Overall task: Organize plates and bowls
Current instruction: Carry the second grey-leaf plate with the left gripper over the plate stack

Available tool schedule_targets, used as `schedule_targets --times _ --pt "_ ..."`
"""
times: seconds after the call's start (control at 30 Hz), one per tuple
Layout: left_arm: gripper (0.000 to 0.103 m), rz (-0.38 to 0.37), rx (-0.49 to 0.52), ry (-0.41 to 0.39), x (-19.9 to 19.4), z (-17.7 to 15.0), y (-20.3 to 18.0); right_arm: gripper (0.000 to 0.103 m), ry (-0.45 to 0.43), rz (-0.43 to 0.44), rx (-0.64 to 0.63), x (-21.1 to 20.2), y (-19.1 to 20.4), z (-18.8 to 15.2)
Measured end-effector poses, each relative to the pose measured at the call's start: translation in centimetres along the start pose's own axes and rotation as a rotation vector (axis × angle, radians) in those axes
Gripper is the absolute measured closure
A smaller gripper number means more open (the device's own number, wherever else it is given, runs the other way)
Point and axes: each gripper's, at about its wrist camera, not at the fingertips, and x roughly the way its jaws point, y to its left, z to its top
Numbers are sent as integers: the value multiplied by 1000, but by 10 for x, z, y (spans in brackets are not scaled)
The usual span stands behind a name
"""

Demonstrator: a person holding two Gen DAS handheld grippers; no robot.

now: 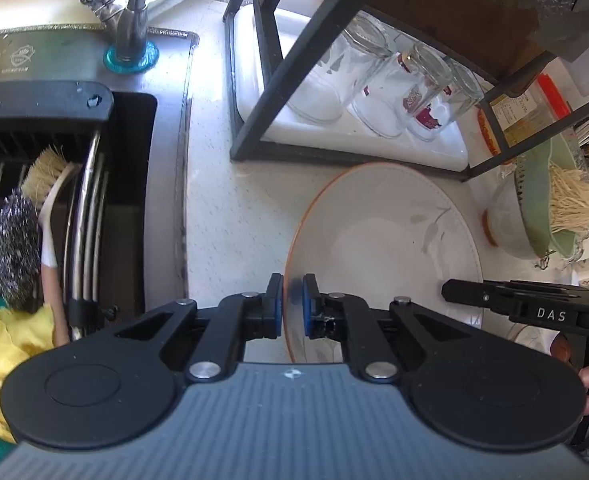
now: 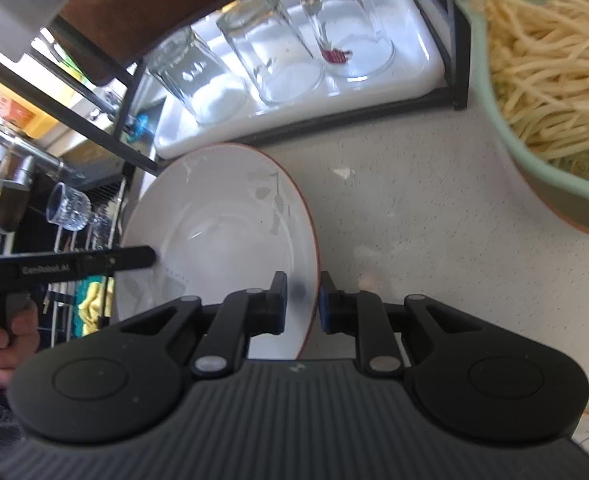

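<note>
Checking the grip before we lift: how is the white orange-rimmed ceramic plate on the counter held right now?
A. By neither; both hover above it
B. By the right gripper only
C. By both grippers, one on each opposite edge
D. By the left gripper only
C: the left gripper is clamped on the left edge of the white orange-rimmed ceramic plate, and the right gripper pinches its right edge.

Home kitchen, sink (image 1: 126, 152), tap (image 1: 132, 12), drying glasses (image 1: 378, 76), countertop (image 1: 230, 208)
</note>
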Motion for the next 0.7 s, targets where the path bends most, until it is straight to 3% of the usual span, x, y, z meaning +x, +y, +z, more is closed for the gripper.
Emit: schedule_targets --times 0.3,0.7 --pt "92 16 9 -48 -27 -19 -39 84 -31 44 -8 -37 -12 -11" --pt "92 -2 -5 -71 -55 -56 -104 84 -31 83 -2 -100 -40 -52"
